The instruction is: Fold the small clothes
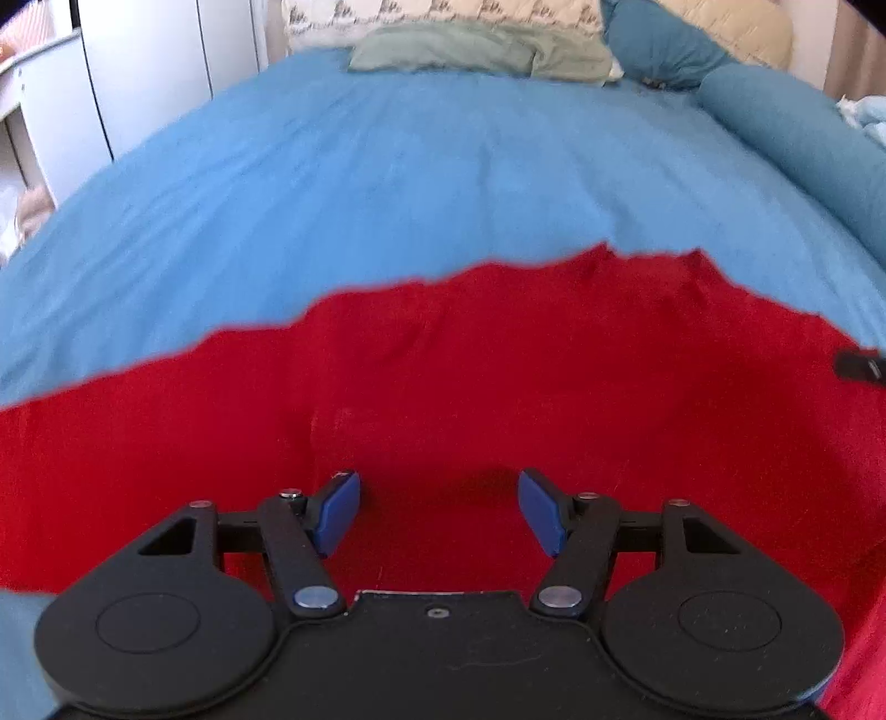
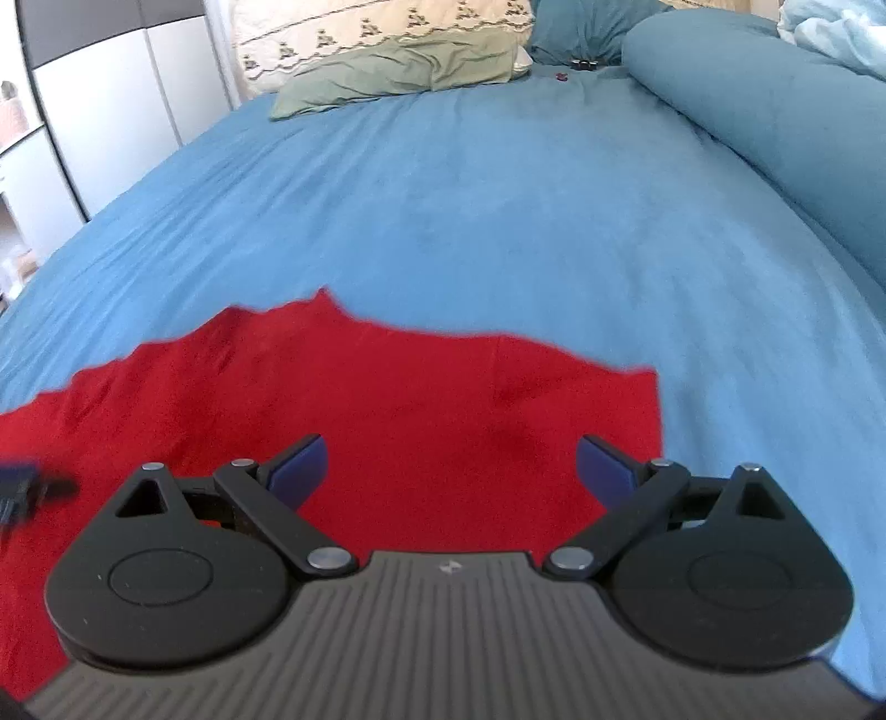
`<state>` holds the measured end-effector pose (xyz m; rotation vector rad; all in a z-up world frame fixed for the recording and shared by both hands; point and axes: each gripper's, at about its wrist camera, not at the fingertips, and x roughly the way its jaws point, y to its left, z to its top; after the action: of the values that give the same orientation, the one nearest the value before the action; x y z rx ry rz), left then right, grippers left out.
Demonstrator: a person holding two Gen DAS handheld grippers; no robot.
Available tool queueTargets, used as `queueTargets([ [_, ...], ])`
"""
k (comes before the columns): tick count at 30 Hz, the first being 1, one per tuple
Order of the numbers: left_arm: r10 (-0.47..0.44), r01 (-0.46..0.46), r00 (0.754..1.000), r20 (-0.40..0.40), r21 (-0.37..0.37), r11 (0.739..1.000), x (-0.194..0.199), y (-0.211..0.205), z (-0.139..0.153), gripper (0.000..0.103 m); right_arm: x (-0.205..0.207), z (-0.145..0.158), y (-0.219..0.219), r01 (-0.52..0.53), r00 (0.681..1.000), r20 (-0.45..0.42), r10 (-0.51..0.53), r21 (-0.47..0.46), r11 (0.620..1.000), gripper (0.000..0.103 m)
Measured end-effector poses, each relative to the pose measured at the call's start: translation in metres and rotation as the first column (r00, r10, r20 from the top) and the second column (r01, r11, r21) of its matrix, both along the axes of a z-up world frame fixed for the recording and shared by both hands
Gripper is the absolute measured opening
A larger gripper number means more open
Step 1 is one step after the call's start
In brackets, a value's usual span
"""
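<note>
Left hand-held gripper (image 1: 438, 512) and right hand-held gripper (image 2: 451, 471), both with blue-padded jaws spread wide, nothing between them.

Both fisheye views are bright with soft, even daylight, and the blue bed (image 1: 387, 166) shows only faint shading in its wrinkles, with no hard glare. The far edge of the red garment (image 1: 498, 360) is smeared by motion blur in both views, and a dark object at the frame edge (image 2: 22, 487) is too blurred to identify. Straight lines bow strongly near the borders, the corners fall off to black, a soft shadow lies on the red cloth between the left tongs (image 1: 438, 509), and the pillows (image 2: 387, 50) look slightly soft.
</note>
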<state>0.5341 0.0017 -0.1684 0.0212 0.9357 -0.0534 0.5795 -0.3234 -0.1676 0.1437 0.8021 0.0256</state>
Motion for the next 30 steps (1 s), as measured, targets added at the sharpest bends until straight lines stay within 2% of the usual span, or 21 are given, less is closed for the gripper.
queueTargets([
  [2,-0.011,0.011,1.000,0.017,-0.002,1.000,-0.004,0.003,-0.005,0.069,0.023,-0.015,-0.002,-0.001,0.999,-0.039,0.000,-0.045,0.999,0.103],
  [4,-0.024,0.024,0.999,0.027,0.008,1.000,-0.007,0.002,-0.007,0.069,0.040,-0.033,-0.012,0.035,0.995,-0.086,-0.042,-0.089,0.995,0.103],
  [5,-0.027,0.026,0.999,0.031,0.011,1.000,-0.008,0.001,-0.007,0.070,0.041,-0.037,-0.023,0.052,0.996,-0.075,-0.056,-0.050,0.997,0.103],
  [6,-0.026,0.026,0.999,0.035,0.013,1.000,-0.007,0.000,-0.008,0.070,0.040,-0.039,-0.032,0.074,0.995,-0.062,-0.075,-0.020,0.997,0.103],
  [11,0.009,-0.010,1.000,0.023,0.034,0.999,-0.007,-0.004,-0.001,0.070,0.037,-0.034,-0.030,0.049,0.997,-0.063,-0.053,-0.062,0.997,0.103],
  [15,0.076,-0.077,0.995,0.061,0.018,0.997,-0.022,-0.001,0.040,0.070,0.027,0.002,-0.024,0.020,1.000,-0.021,-0.022,-0.079,0.997,0.103],
  [19,0.141,-0.143,0.982,0.123,0.006,0.990,-0.052,0.008,0.102,0.071,-0.007,0.063,-0.016,-0.032,0.998,0.049,0.036,-0.079,0.996,0.103],
  [22,0.189,-0.190,0.968,0.166,-0.013,0.982,-0.078,0.022,0.140,0.077,-0.030,0.106,0.001,-0.063,0.995,0.073,0.073,-0.122,0.991,0.103],
  [26,0.243,-0.235,0.956,0.163,-0.068,0.970,-0.101,0.056,0.160,0.079,-0.056,0.144,0.029,-0.106,0.991,0.074,0.114,-0.113,0.988,0.103],
  [30,0.319,-0.307,0.938,0.135,-0.101,0.946,-0.115,0.106,0.165,0.079,-0.078,0.153,0.083,-0.163,0.983,0.053,0.173,-0.165,0.973,0.103],
])
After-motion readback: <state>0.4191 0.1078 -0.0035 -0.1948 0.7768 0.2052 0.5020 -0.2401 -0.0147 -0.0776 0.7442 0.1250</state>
